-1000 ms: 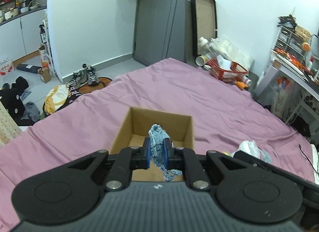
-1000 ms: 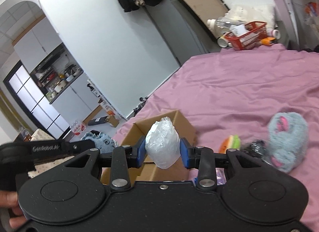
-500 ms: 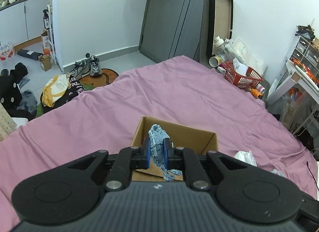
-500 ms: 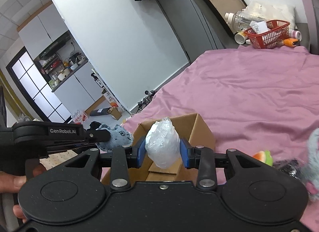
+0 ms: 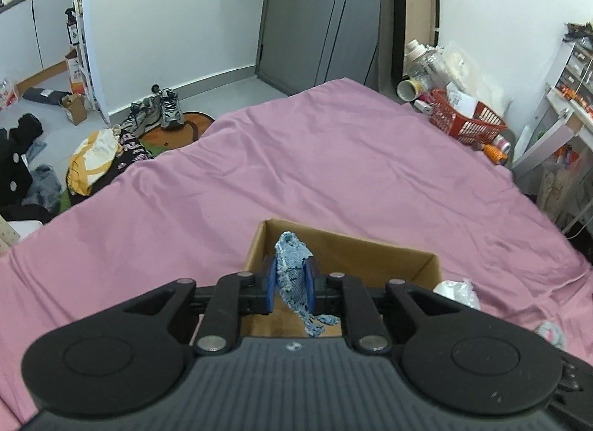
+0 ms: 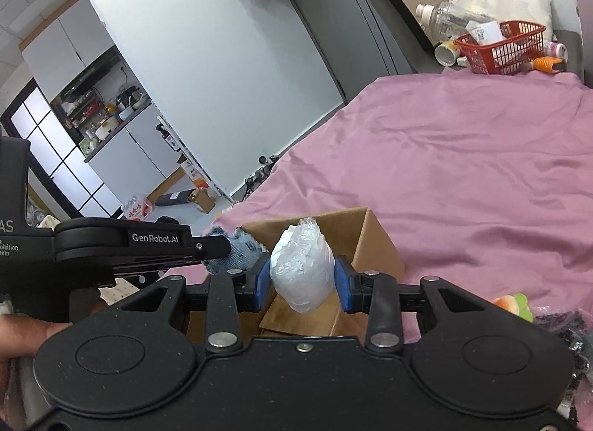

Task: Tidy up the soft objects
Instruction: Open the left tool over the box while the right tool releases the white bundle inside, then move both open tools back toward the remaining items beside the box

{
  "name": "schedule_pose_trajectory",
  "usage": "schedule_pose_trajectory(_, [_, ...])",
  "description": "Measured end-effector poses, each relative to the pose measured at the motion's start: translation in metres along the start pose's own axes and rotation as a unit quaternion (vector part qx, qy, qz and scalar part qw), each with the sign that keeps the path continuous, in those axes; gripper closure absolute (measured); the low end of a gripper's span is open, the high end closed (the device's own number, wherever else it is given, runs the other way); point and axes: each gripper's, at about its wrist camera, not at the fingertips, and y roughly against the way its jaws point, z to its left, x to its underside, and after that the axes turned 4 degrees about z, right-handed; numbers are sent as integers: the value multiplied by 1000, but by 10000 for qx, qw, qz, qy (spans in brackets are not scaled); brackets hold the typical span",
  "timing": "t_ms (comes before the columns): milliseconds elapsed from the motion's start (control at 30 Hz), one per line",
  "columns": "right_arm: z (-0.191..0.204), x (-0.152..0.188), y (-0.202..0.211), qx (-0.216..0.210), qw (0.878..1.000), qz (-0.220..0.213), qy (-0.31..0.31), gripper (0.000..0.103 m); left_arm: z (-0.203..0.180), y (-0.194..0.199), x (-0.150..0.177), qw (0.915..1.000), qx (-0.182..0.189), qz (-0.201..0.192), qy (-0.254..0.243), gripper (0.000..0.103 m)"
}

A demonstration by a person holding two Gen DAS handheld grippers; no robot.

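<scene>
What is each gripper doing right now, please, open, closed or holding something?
Left gripper: closed on the blue denim piece, above the cardboard box.
Right gripper: closed on the white plastic-wrapped bundle.

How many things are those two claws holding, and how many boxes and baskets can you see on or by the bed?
Held things: 2, denim scrap and white bundle
Boxes: 1, cardboard box
Baskets: 1, red basket
Total: 4
</scene>
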Motion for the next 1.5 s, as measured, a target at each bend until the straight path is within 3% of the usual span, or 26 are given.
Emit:
schedule_pose_trajectory(300, [7,-7,-6,38,10000,44,53,63,8,7,-21,9999,-73,111,17,77])
schedule_pose_trajectory(400, [11,-9,-4,17,10000,37,70,44,10,13,-22,9997,-123,174,73,74])
schedule_pose_trajectory(567, [12,-12,12,43,10000,-10,-3,41,9,27,-17,9993,-315,176,63,51])
schedule_pose_trajectory(767, [9,-19,41,107,9997,-83,-186,27,10,55,-9,9988,-430,168,174,27])
schedule_pose_trajectory(1033, [11,-17,81,210,9995,-117,-207,15,3,95,6,9986,-499,29,174,22])
schedule_pose_trajectory(1333, [9,-9,124,304,9994,-125,-148,6,-16,138,28,9985,-439,-262,199,0])
schedule_pose_trajectory(1500, [0,-5,147,333,9993,-66,-157,3,-30,157,39,9985,-375,-381,93,0])
